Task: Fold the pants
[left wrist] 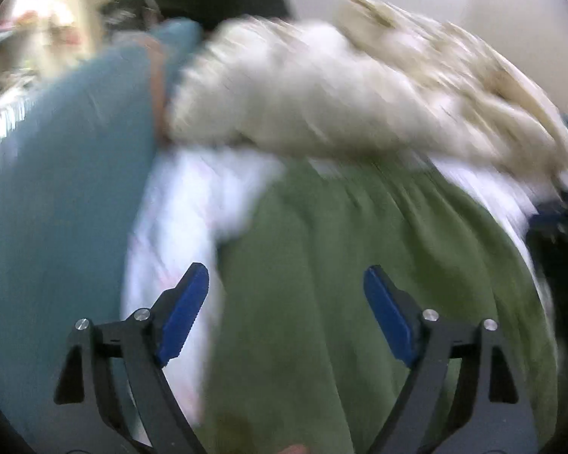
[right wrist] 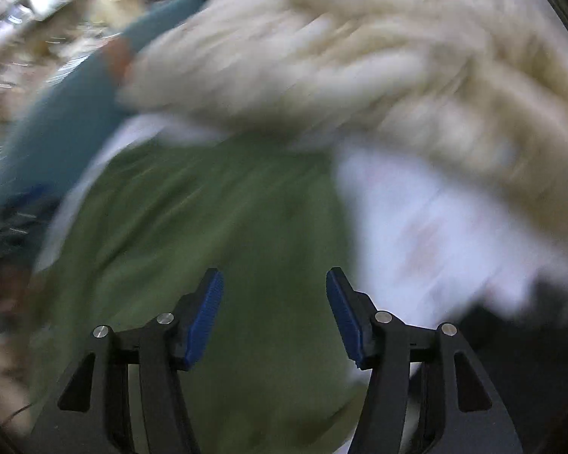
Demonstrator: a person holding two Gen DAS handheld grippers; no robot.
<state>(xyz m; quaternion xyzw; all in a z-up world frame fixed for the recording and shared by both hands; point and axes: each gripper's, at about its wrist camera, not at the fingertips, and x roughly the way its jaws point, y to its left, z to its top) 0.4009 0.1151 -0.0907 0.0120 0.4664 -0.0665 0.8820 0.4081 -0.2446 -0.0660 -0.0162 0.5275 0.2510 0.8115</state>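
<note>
On the white sheet: green pants (left wrist: 322, 265) lie spread below both of my grippers, blurred in both views
Cream blanket (left wrist: 322, 87): heaped beyond the pants' far edge
White sheet (right wrist: 435, 234): under the pants
Teal cushion (left wrist: 56, 174): left of the sheet
Left gripper (left wrist: 286, 283): I see jaws wide apart, empty
Right gripper (right wrist: 274, 283): jaws apart, holding nothing

My left wrist camera looks forward along my spread jaws, close above the green pants (left wrist: 359, 302). My right wrist camera does likewise from further right. Both blurred views share the pants, the white sheet (left wrist: 178, 208) and the cream fuzzy blanket (right wrist: 359, 68).
</note>
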